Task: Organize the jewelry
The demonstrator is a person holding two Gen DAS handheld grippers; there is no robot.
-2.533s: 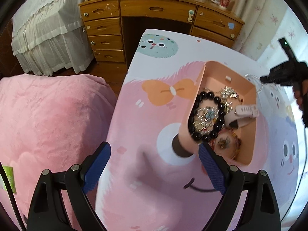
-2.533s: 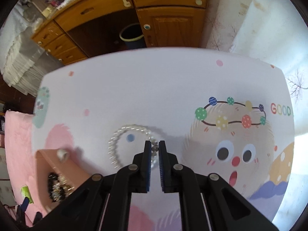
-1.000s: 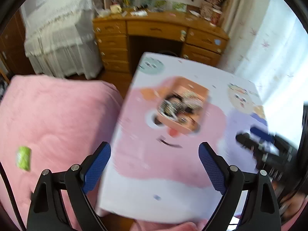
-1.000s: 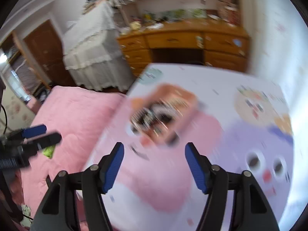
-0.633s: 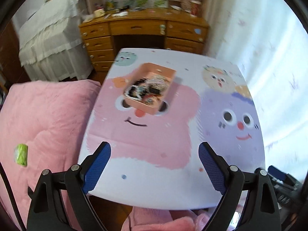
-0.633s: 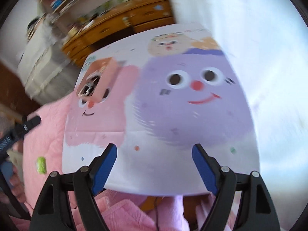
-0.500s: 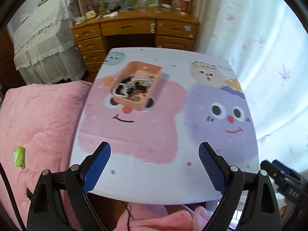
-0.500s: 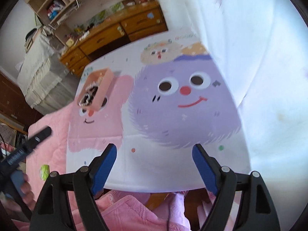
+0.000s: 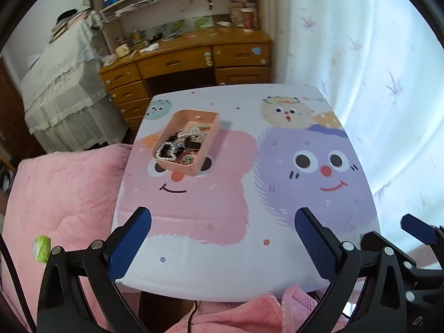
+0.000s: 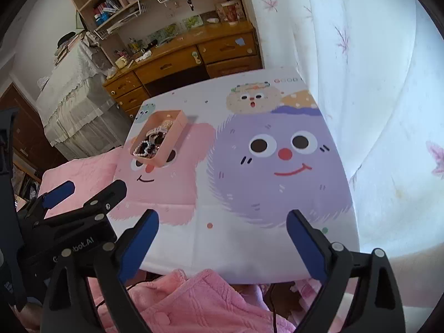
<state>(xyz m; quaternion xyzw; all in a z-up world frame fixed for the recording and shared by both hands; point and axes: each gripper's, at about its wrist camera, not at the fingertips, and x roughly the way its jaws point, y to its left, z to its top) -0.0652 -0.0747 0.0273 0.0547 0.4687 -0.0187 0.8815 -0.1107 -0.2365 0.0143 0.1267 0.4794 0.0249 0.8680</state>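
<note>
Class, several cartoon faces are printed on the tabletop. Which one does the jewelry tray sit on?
The pink face: the peach jewelry tray rests across its eyes. The purple face and the small cream face beyond it carry nothing.

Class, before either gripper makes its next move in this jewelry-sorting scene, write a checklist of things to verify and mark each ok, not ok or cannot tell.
1. Left gripper open and holding nothing: ok; it has just been opening.
2. Right gripper open and holding nothing: ok; it has just been opening too.
3. Pink tray resting flat on the table: ok.
4. Jewelry inside the tray: ok.
5. No loose piece lying on the tabletop: ok, none visible.
6. Pieces in the tray untangled: cannot tell, too small.
</note>
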